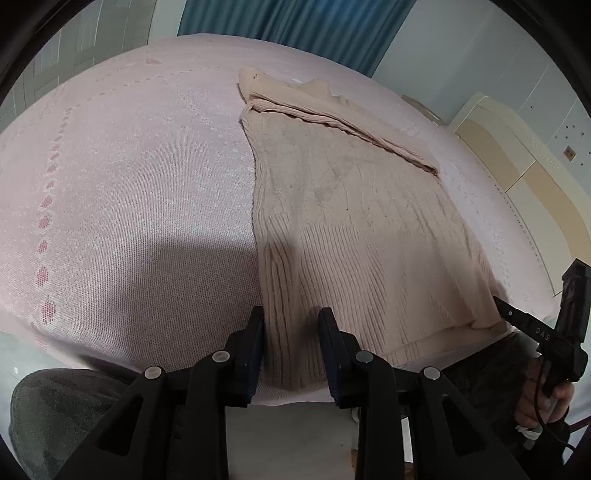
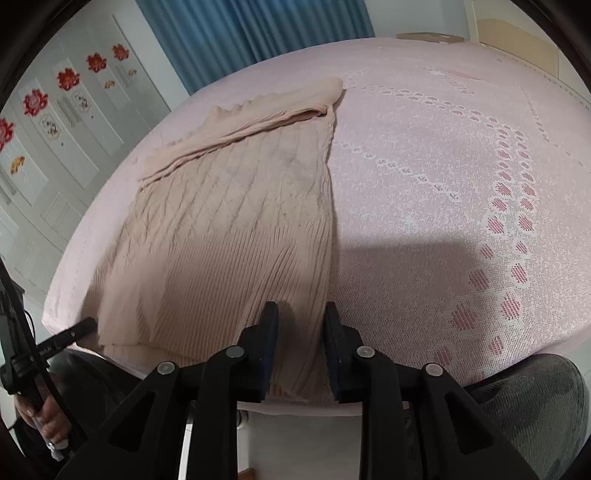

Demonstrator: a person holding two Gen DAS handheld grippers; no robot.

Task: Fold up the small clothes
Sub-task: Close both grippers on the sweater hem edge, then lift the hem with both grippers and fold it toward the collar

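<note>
Nearest, the left tongs [image 1: 291,321] and right tongs [image 2: 301,317] stand slightly parted over the sweater's hem, gripping nothing. The beige knit sweater [image 1: 351,221] lies flat on the pink bed [image 1: 129,184], one sleeve [image 1: 332,114] folded across its far end.

Beige cable-knit sweater [image 1: 351,221]; pale pink bedspread [image 1: 147,184], pink flower motifs; blue curtain [image 2: 258,26].
</note>
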